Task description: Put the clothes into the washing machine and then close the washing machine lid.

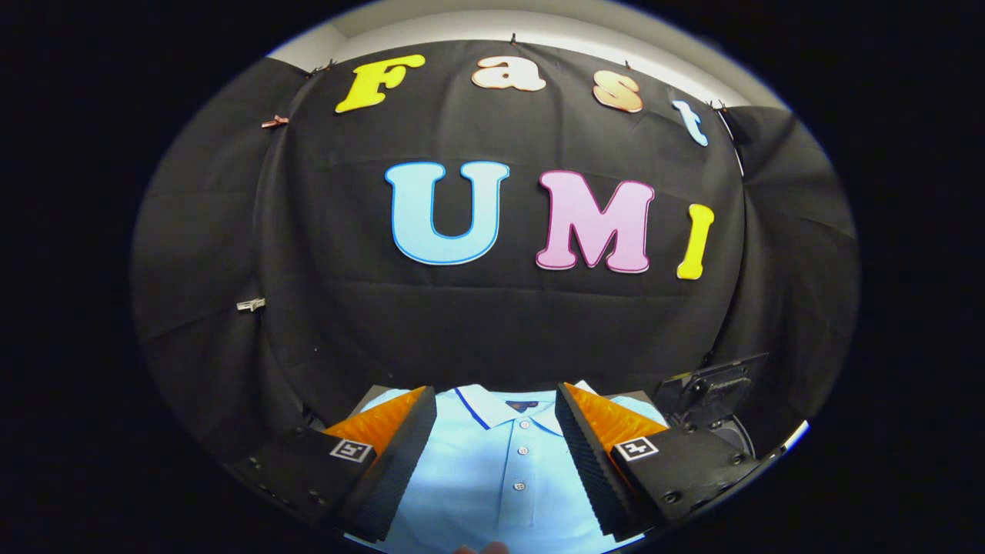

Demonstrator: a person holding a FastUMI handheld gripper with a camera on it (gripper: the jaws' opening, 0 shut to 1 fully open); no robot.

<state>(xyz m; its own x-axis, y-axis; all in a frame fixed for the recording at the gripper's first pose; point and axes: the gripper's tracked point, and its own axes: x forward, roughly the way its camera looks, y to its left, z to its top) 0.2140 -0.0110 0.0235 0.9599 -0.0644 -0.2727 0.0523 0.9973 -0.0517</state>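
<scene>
Claw [495,431] spread wide, fingers flanking the polo shirt [500,469] below

Gripper [496,404] fingers spread wide, nothing touching either pad; gap between them clear down to light blue polo shirt [504,469] lying flat below and just ahead. Black cloth wall [477,323] rises right behind shirt collar, closing off forward travel. Dark machine part [712,396] stands beside right finger, narrowing room on that side.
</scene>
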